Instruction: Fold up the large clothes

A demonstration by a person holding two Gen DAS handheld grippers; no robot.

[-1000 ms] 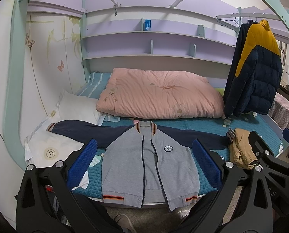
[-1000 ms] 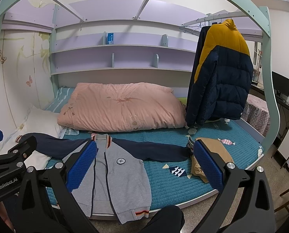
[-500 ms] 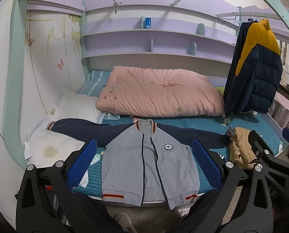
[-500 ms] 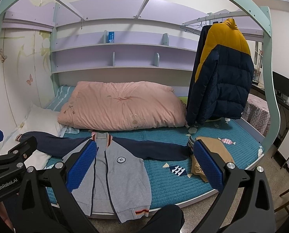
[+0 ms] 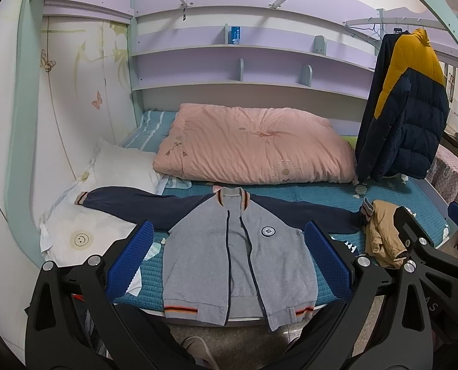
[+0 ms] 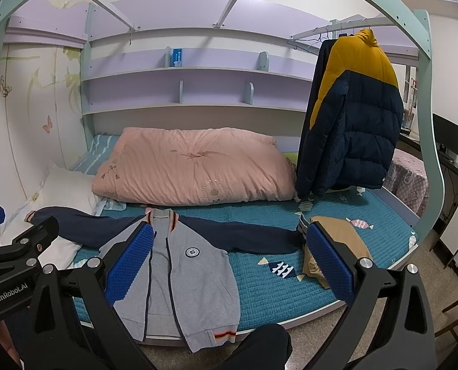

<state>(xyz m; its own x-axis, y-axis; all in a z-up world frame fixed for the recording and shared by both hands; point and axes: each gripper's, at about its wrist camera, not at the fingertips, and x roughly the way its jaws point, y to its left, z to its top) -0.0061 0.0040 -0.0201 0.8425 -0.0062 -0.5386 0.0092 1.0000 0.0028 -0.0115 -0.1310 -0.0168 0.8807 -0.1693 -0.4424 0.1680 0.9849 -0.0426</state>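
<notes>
Bedroom with a bunk-style frame, teal bed (image 5: 306,195) under purple shelves. Your grey jacket (image 5: 239,259) is laid flat, zip open, navy sleeves spread, hem at the bed's front edge. Left gripper (image 5: 229,262) and right gripper (image 6: 229,262) both hover short of it, jaws wide apart, holding nothing. Pink quilt (image 6: 192,166) sits behind.

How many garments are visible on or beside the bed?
3: grey jacket spread flat at the front edge, tan garment crumpled beside its sleeve, puffer coat hanging. Others may be hidden.
</notes>
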